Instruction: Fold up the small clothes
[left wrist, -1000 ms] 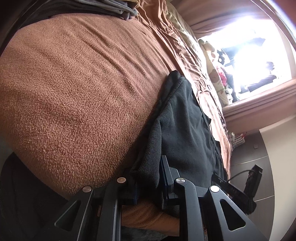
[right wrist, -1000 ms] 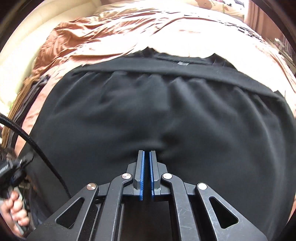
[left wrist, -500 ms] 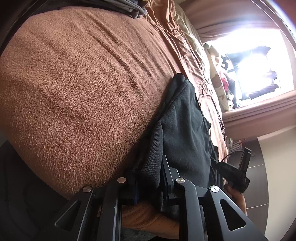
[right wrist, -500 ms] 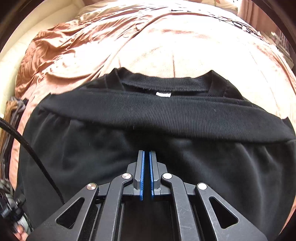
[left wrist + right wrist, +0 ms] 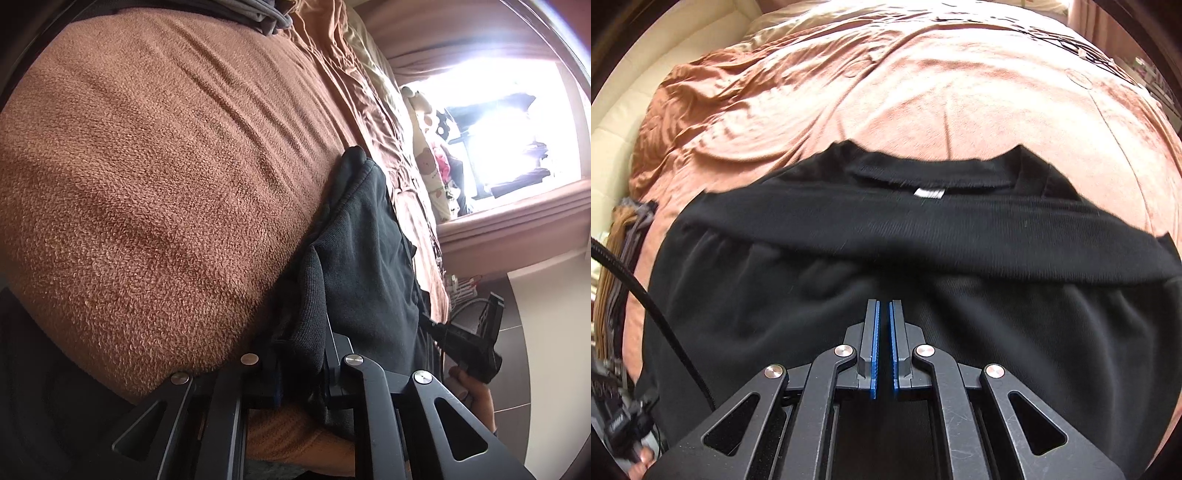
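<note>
Black sweatshirt (image 5: 923,280) lies on the brown blanket (image 5: 155,177) of a bed, body folded up so the ribbed hem (image 5: 923,236) sits just below the collar (image 5: 934,173); collar end points away from the right camera.

Left gripper (image 5: 299,354) pinches a thick bunch of the sweatshirt (image 5: 369,258) at its side edge, cloth filling the gap between the fingers; probably held there to keep the folded layers together and the edge taut while the other side is worked.

Right gripper (image 5: 882,347) has its blue pads pressed nearly together, a thin slit between them; nothing visibly caught (the tips sit against or just over the dark cloth, contact hard to judge). Likely pressing or smoothing the fold, not gripping.

A hand (image 5: 472,391) on the right tool's handle shows at the far side of the garment in the left view.

Writing: small white tag (image 5: 929,193) inside the collar, blurred, unreadable. No brand visible on the cloth.

Fold looks partly done; sides not yet brought in, by my reading.
</note>
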